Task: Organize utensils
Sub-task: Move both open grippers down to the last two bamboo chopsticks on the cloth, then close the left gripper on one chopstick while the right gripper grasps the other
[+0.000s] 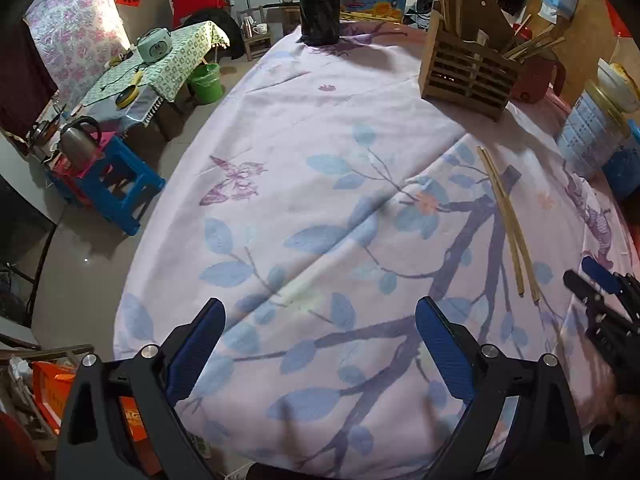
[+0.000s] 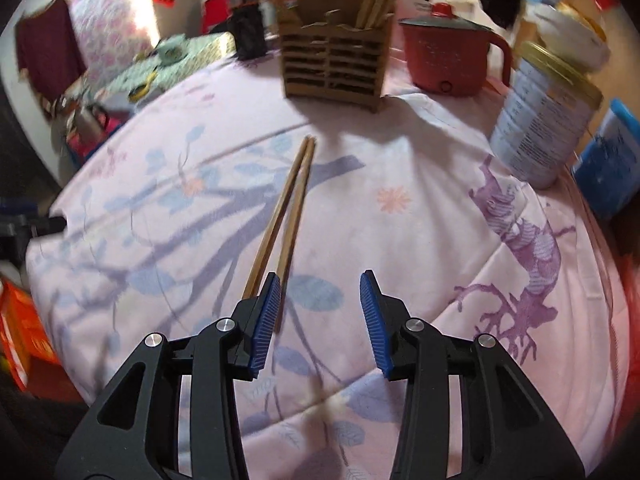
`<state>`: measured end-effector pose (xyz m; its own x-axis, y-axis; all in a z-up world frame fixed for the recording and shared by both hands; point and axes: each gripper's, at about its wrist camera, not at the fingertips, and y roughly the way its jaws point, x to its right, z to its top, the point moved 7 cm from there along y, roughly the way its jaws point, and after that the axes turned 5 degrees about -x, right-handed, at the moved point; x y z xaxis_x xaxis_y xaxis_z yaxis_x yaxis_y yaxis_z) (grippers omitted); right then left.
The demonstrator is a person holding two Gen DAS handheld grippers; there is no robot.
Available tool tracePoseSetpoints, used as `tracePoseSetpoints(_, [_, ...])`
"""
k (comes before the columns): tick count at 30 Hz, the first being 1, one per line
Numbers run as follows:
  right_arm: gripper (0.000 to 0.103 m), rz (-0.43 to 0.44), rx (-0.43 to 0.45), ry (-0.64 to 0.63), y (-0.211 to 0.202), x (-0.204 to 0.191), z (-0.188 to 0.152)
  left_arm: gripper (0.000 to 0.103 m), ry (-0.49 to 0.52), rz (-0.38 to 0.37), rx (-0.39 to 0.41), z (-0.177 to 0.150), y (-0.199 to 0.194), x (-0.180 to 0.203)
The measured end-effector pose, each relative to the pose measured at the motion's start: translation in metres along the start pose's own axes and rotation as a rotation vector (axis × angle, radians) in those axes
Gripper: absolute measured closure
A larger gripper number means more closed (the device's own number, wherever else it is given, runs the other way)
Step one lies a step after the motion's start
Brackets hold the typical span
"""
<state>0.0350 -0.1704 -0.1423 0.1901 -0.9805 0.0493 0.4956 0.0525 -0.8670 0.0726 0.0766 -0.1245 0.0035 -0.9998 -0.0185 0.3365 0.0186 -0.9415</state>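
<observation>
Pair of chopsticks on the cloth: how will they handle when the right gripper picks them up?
The chopsticks look like thin, stiff wood, so probably light and rigid. Lying loose side by side on the soft tablecloth, they may roll or split apart. A pinch by the right gripper near one end would likely let them pivot.

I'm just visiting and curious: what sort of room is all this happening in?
Most likely a lived-in home dining or kitchen area. A slatted wooden chopstick holder and a red electric cooking pot stand on a round table under a pink floral cloth, and a metal kettle sits nearby.
</observation>
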Motion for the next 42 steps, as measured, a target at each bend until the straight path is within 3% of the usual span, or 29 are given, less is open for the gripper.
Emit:
tracePoseSetpoints(7, [0.06,0.015,-0.017,-0.037,0.009,-0.01,-0.009,0.009,-0.037,0.031,0.0,-0.008,-0.006,-0.014])
tracePoseSetpoints(20, [0.063,0.053,-0.063,0.052,0.039,0.001,-0.009,0.009,-0.066,0.087,-0.009,-0.017,-0.01,-0.032])
tracePoseSetpoints(32, [0.066,0.036,-0.022,0.085,0.044,0.005,-0.004,0.009,-0.029,0.115,-0.013,-0.017,-0.012,-0.032])
tracePoseSetpoints(34, [0.068,0.03,-0.014,0.085,0.044,0.005,-0.004,0.009,-0.014,0.12,-0.013,-0.017,-0.012,-0.031])
tracePoseSetpoints(35, [0.074,0.032,-0.009,0.083,0.043,0.004,-0.004,0.009,-0.01,0.12,-0.013,-0.017,-0.012,-0.03])
tracePoseSetpoints(36, [0.092,0.039,-0.007,0.081,0.043,0.003,-0.003,0.009,-0.008,0.119,-0.013,-0.017,-0.012,-0.03])
tracePoseSetpoints(37, [0.096,0.034,-0.007,0.083,0.042,0.003,-0.004,0.009,-0.005,0.117,-0.014,-0.016,-0.012,-0.029])
tracePoseSetpoints(42, [0.096,-0.02,-0.022,0.121,0.035,0.019,-0.017,0.009,0.013,0.07,-0.017,-0.011,-0.007,-0.015])
